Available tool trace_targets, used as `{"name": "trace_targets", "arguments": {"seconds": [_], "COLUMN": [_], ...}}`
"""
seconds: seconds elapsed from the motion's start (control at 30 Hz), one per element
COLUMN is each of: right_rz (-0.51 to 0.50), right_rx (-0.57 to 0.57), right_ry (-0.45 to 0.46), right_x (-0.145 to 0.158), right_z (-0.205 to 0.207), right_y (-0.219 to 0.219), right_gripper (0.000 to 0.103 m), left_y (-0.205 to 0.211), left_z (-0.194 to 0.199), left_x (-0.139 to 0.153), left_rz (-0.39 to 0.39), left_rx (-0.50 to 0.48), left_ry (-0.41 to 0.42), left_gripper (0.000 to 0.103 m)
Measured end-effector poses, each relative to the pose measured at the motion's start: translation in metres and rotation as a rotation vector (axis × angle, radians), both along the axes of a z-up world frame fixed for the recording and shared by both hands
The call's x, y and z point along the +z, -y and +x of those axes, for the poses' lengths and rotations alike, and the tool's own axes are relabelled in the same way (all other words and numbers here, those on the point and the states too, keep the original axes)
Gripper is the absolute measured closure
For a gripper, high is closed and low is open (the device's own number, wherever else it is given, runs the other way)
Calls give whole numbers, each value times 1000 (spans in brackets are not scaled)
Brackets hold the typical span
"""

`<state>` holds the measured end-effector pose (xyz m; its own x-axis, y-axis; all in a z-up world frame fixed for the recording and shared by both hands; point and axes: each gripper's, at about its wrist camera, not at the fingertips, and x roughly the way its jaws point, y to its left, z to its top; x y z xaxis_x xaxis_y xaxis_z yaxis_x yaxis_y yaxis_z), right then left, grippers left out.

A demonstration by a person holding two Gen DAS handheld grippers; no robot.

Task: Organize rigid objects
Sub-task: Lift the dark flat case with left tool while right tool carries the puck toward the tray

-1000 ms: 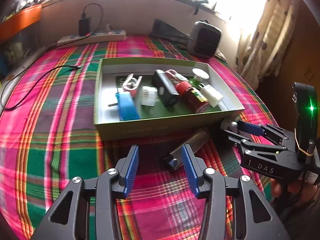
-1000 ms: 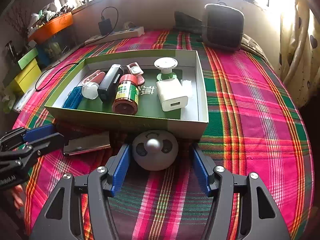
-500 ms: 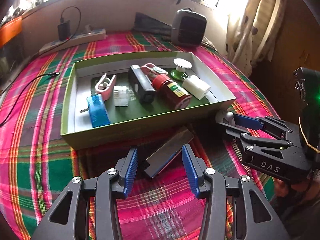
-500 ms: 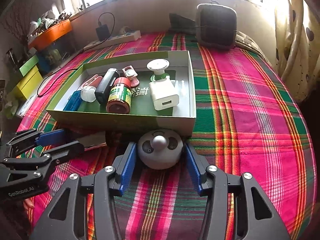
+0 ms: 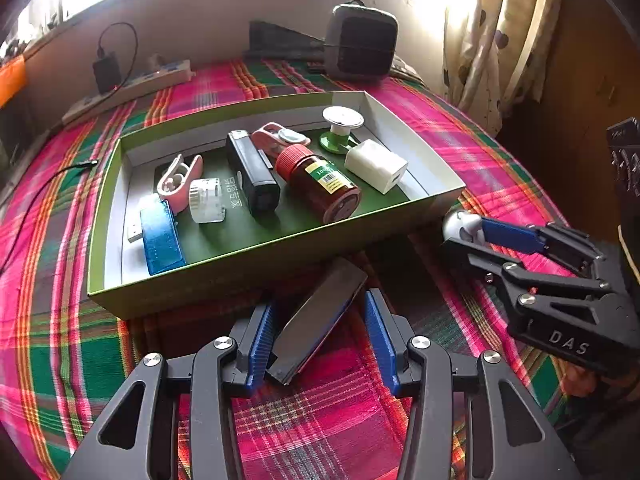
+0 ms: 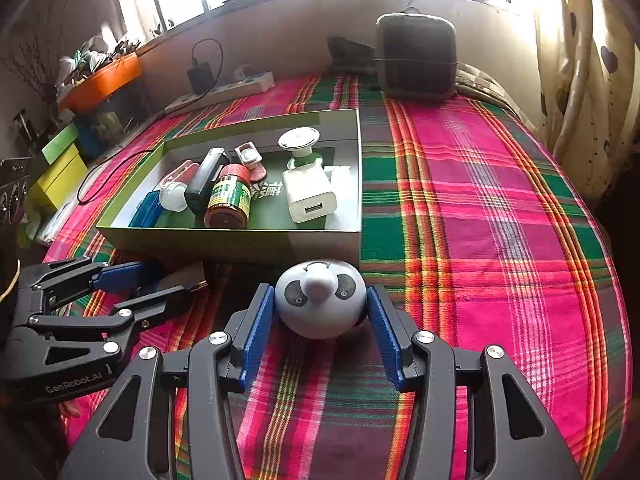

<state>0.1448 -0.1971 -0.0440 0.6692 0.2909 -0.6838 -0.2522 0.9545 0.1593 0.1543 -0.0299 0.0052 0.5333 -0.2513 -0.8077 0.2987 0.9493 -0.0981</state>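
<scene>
Left fingers [image 5: 318, 332]: apart, straddling a flat dark rectangular case [image 5: 318, 320] that lies slantwise on the plaid bedspread [image 5: 60, 280]. Its near corner sits close against my left pad [image 5: 260, 336]; the right pad [image 5: 378, 336] stands clear of it, so no clamp. The case's far end points toward the green box [image 5: 240, 276] just ahead of my fingers.

Right fingers [image 6: 320, 320]: closed in on a round white panda-faced piece [image 6: 320, 300]. Both pads sit at its flanks; from the wrist view they look to be touching, so I log it as gripped. The piece rests on the bedspread directly in front of the box's near wall.

Box contents, beyond both pairs of fingers: brown bottle with red cap [image 5: 320, 184] lying on its side, white charger cube [image 5: 376, 166], black rectangular device [image 5: 252, 176], blue case [image 5: 160, 236], pink clip [image 5: 180, 180], clear small tub [image 5: 206, 200], a second pink item [image 5: 280, 140], white-topped green spool [image 5: 342, 128].

Far beyond the box: power strip [image 5: 132, 88] with a black adapter plugged in, dark speaker-like block [image 5: 360, 44].
</scene>
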Motion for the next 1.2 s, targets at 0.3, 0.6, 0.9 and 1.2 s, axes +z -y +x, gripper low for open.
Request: {"name": "trace_targets", "arguments": {"seconds": [0.3,0.6,0.9,1.2], "right_rz": [18,34,37,32], "right_rx": [1,0,4,1], "right_ry": [9,12,11,11], "right_x": [1,0,-1,-2], "right_z": [-4,-6,-6,-8], "right_y": [7,13,14,12], "right_gripper": [54,54,54,54], "left_y": [12,17,20,19], "left_z": [-7,-7,-11,-16], "left_x": [0,-1,-1,0], "left_rz": [25,85,110,101], "left_rx": [-8,27,26,23], "left_ry": [1,21,33,31], "left_gripper": [59,70,77,81]}}
